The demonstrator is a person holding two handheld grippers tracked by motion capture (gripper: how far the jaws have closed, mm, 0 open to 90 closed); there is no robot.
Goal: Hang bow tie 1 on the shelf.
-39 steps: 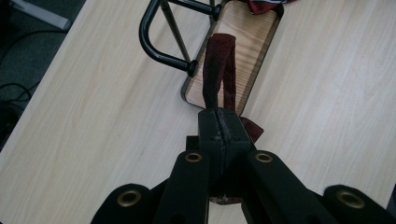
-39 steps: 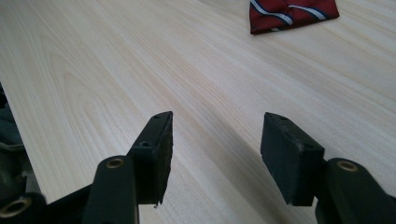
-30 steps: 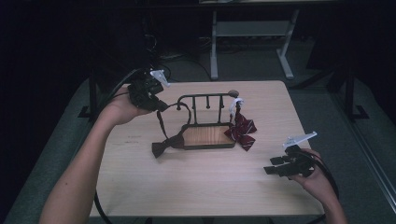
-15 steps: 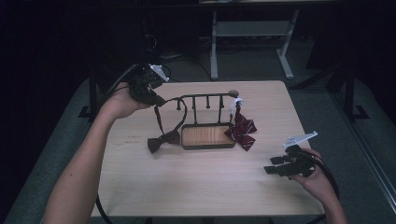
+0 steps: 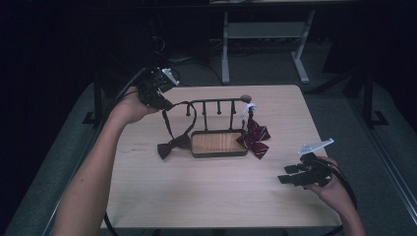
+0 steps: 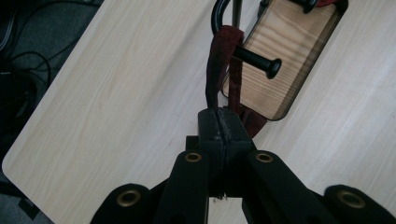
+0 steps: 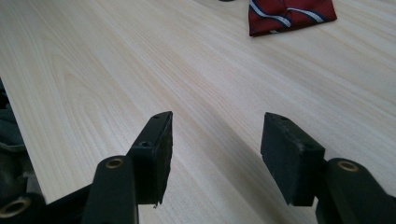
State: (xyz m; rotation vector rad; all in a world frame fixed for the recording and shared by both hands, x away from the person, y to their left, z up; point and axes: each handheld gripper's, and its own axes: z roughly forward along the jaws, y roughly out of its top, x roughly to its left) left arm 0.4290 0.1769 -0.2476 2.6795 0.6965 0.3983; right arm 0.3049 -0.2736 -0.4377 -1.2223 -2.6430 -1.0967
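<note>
A black rack (image 5: 219, 103) with pegs stands on a wooden tray base (image 5: 219, 143) mid-table. My left gripper (image 5: 164, 104) is shut on the strap (image 6: 216, 70) of a dark maroon bow tie (image 5: 172, 146). The strap loops over the rack's left end peg (image 6: 254, 59), and the bow rests on the table left of the base. A red striped bow tie (image 5: 254, 135) hangs from the rack's right end, touching the table; its edge shows as the striped tie (image 7: 289, 14). My right gripper (image 5: 288, 174) is open, low over the table's right front, with nothing between its jaws (image 7: 215, 149).
The light wooden table (image 5: 206, 196) has bare room in front. Its left edge (image 6: 51, 88) drops to dark floor with cables. A grey metal stand (image 5: 265, 34) stands beyond the far edge.
My left gripper has lifted and drawn back to the left with the strap, pulling the maroon bow tie leftward across the table. The right gripper has stayed where it was.
</note>
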